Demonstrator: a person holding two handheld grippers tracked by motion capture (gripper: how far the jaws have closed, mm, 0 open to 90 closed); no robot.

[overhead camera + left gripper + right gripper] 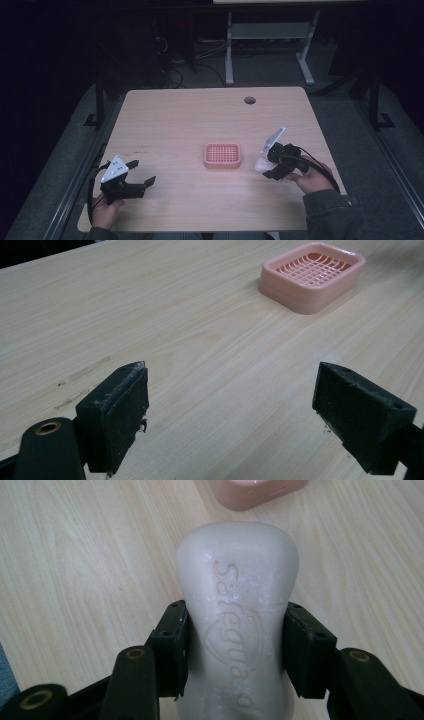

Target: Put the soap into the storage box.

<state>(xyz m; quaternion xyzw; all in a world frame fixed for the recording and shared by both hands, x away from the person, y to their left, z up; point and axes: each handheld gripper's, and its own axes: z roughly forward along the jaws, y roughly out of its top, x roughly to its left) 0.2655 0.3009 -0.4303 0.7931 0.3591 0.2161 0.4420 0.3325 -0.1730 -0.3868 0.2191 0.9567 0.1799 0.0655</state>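
At the near left corner of the wooden table (175, 115), the left gripper (139, 173) rests in the person's hand with its jaws spread wide — nothing between them. The pink soap dish (222, 155) sits near the middle of the table, well apart from it. To the right, just beside the dish, the right gripper (266, 164) is clamped on a white soap bar (237, 610) — pads pressing both its sides.
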